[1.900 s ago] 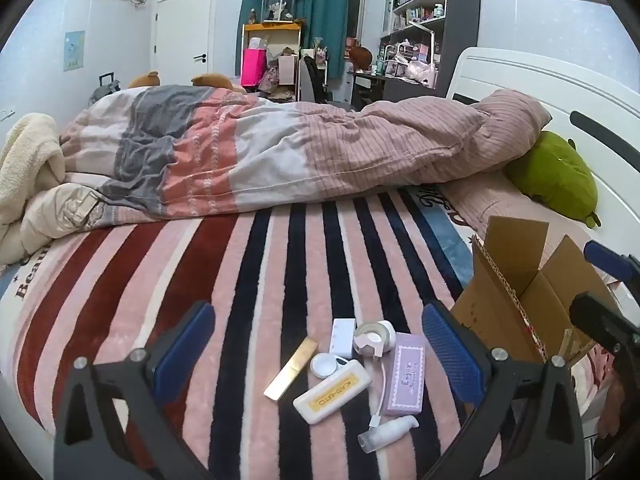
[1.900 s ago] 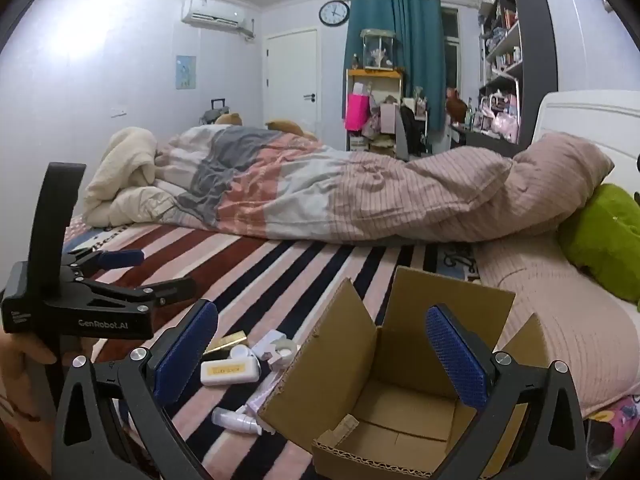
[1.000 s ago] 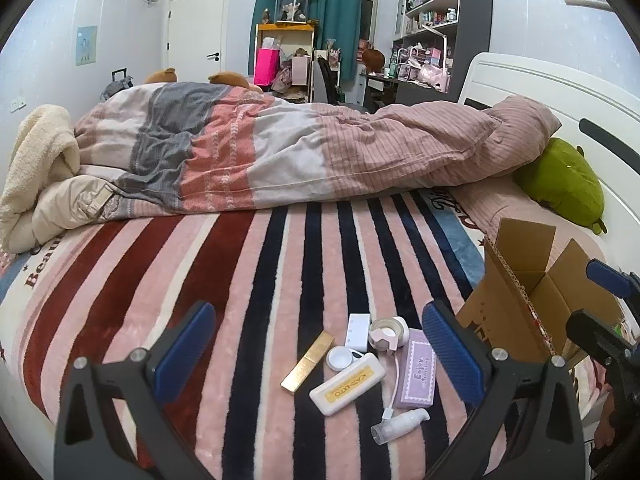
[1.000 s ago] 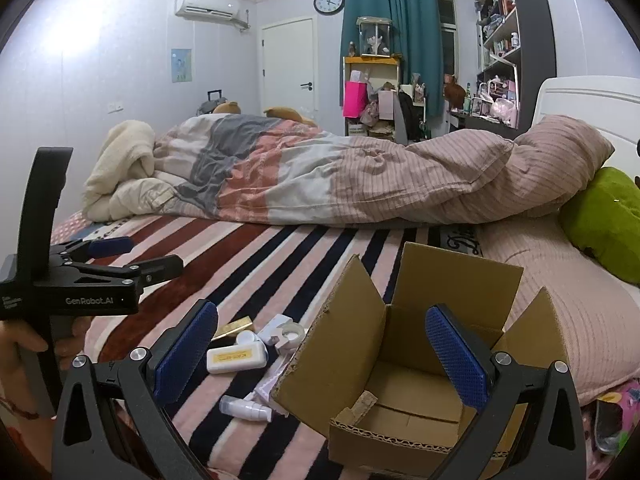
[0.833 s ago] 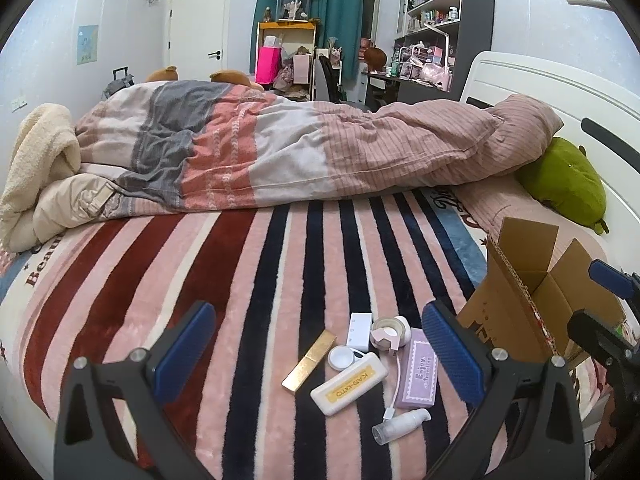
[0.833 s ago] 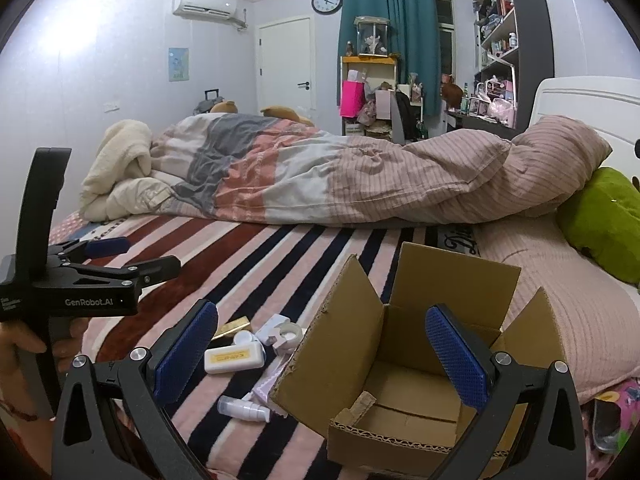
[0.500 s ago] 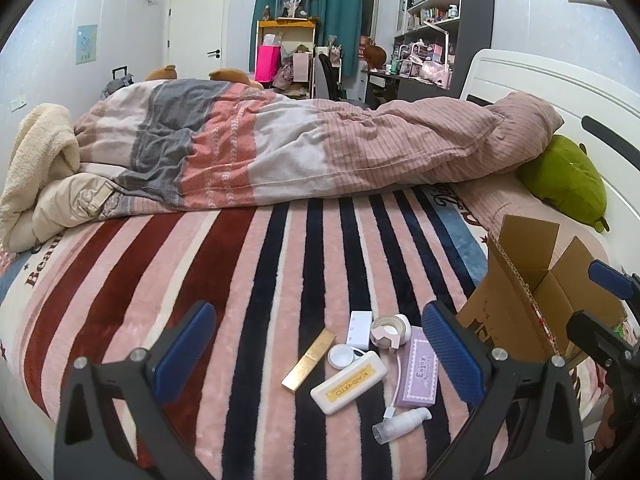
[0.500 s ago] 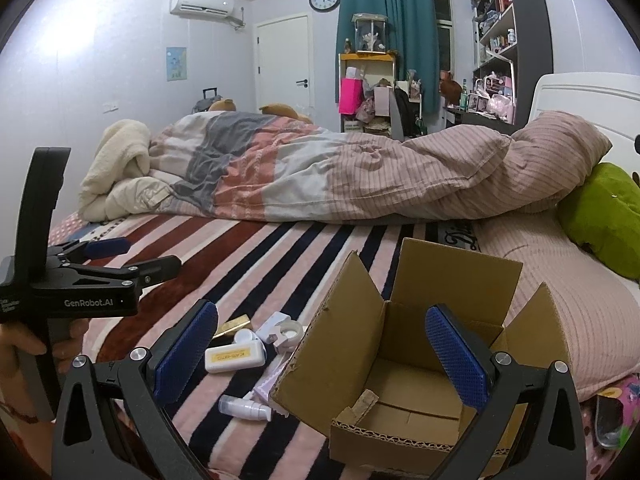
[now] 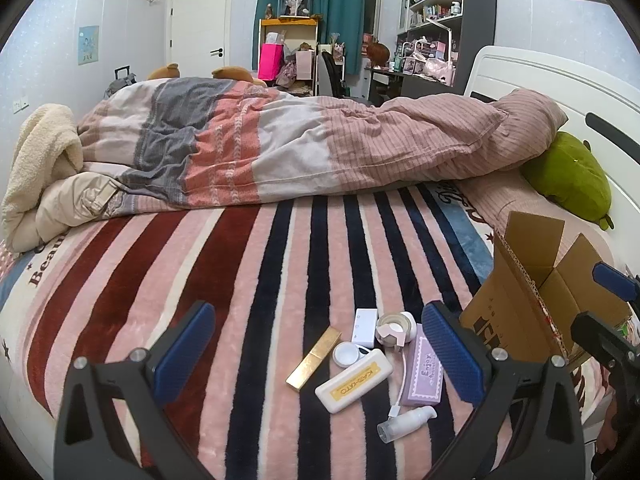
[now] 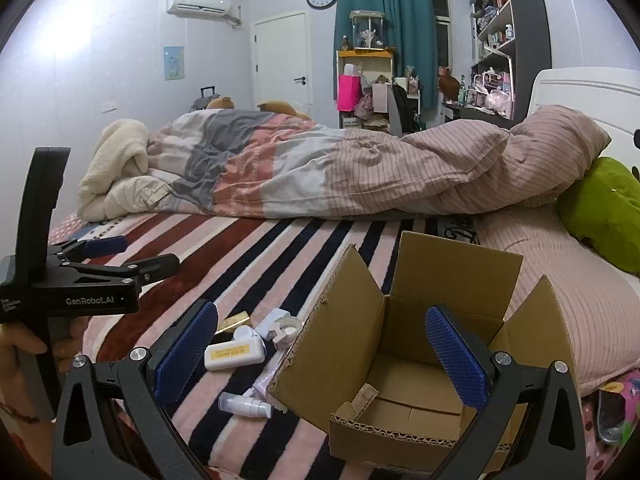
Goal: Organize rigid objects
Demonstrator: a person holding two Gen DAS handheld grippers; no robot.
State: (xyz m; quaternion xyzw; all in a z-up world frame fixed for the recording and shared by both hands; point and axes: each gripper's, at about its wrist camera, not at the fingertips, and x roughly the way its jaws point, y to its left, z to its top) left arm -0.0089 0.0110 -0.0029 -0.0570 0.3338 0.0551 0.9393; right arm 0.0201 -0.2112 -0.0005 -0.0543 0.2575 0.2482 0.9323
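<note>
Left wrist view: the left gripper [image 9: 316, 348] hangs above the striped blanket [image 9: 240, 280] on the bed, its blue-padded fingers [image 9: 184, 344] spread wide with nothing between them. The small objects lie in a cluster on the blanket, mostly inside the gap and crowded toward the finger at 3 o'clock. A gold bar [image 9: 314, 359] lies slanted near the middle of the gap. At its 3 o'clock sits a round white lid [image 9: 347, 355], touching a white case with a yellow label [image 9: 354, 375]. A small white box [image 9: 365, 327] lies at 12 o'clock of the lid, and a tape dispenser [image 9: 394, 327] is just beside that box. A lilac box [image 9: 423, 366] lies close against the 3 o'clock finger, and a white cable [image 9: 401, 390] runs along its near side. A small spray bottle [image 9: 406, 423] lies on its side at 6 o'clock of the cluster. The open cardboard box [image 9: 516, 312] stands outside the fingers at 3 o'clock.

Right wrist view: the right gripper [image 10: 322, 354] has its fingers [image 10: 456, 356] equally wide apart, empty. The cardboard box [image 10: 348, 344] fills most of the gap, flaps up; its floor shows bare cardboard. The cluster lies at 9 o'clock of the box, near the 9 o'clock finger: white case [image 10: 235, 354], tape dispenser [image 10: 285, 326], gold bar [image 10: 234, 321], and spray bottle [image 10: 246, 404] nearest the camera. A hand [image 10: 24, 352] holds the left gripper's handle at the 9 o'clock edge.
</note>
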